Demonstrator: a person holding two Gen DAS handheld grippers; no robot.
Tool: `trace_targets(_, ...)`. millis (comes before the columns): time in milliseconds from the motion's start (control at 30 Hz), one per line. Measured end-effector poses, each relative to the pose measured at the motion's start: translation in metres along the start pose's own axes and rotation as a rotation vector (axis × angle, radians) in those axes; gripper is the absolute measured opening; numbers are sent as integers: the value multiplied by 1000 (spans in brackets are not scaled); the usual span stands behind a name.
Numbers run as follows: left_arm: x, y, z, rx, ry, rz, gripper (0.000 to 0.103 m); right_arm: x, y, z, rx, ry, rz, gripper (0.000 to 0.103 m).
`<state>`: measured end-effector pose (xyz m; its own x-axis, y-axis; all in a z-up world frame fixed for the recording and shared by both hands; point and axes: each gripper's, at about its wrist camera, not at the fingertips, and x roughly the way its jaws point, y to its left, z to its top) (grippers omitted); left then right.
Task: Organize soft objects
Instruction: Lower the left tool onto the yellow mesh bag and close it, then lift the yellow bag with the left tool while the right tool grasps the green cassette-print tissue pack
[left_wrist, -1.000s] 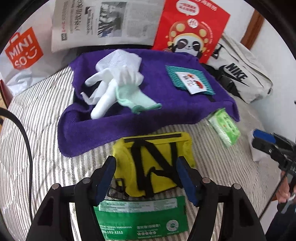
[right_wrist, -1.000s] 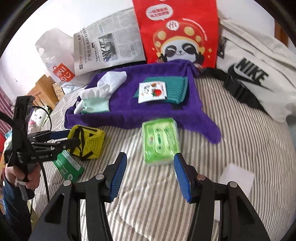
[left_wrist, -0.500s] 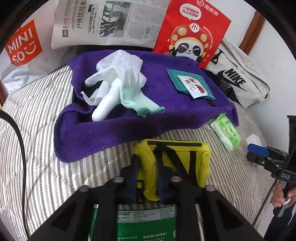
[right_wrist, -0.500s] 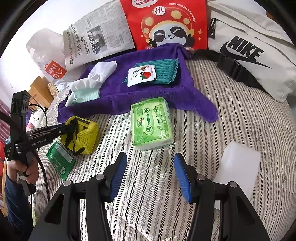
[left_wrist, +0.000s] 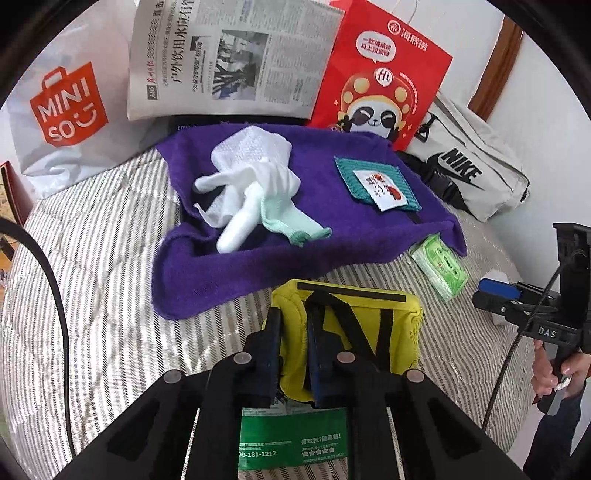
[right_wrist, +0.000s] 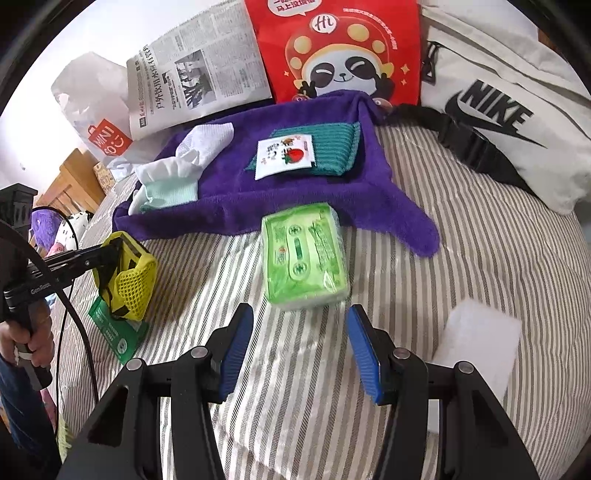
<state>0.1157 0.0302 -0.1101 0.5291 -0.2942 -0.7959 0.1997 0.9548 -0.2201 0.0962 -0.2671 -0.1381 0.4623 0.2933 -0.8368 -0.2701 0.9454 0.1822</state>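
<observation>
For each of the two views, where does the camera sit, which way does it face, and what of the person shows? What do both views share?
Left wrist: sits on the left gripper, looking forward and down over the striped bed; the gripper is shut on the yellow mesh pouch. The right gripper and its hand show at the right edge.
Right wrist: sits on the right gripper, open, facing down at the green tissue pack; the left gripper shows at the left edge.
Shared: purple towel, pouch, tissue pack, newspaper.

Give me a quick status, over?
Left gripper just closed, pinching yellow mesh pouch. Right gripper open, empty, green tissue pack just ahead. Nothing in the way.
</observation>
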Motion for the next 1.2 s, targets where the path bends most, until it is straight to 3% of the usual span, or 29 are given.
trace_targets(233,-1,5,-1,-15,0,-1,13,14,11,20,-50,6,-11,53)
trace_targets(367,-2,8,-1,-23,-2,-19,13,28,15,30,-92,18,-78,53)
trace_targets(500,-2,6,-2,-18,-2,-21,13,38,16,34,-118,39,-112,62)
trace_targets(700,0,7,-3,-25,0,-35,13,59,21,34,-159,75,-145,62)
trace_targets(767,0,7,-3,-28,2,-38,13,59,24,33,-181,55,-164,59)
trace_targets(800,1,7,-3,-27,2,-39,13,59,25,32,-187,51,-167,53)
trace_targets(1200,-2,10,-5,-35,4,-34,13,42,17,29,-145,13,-124,52)
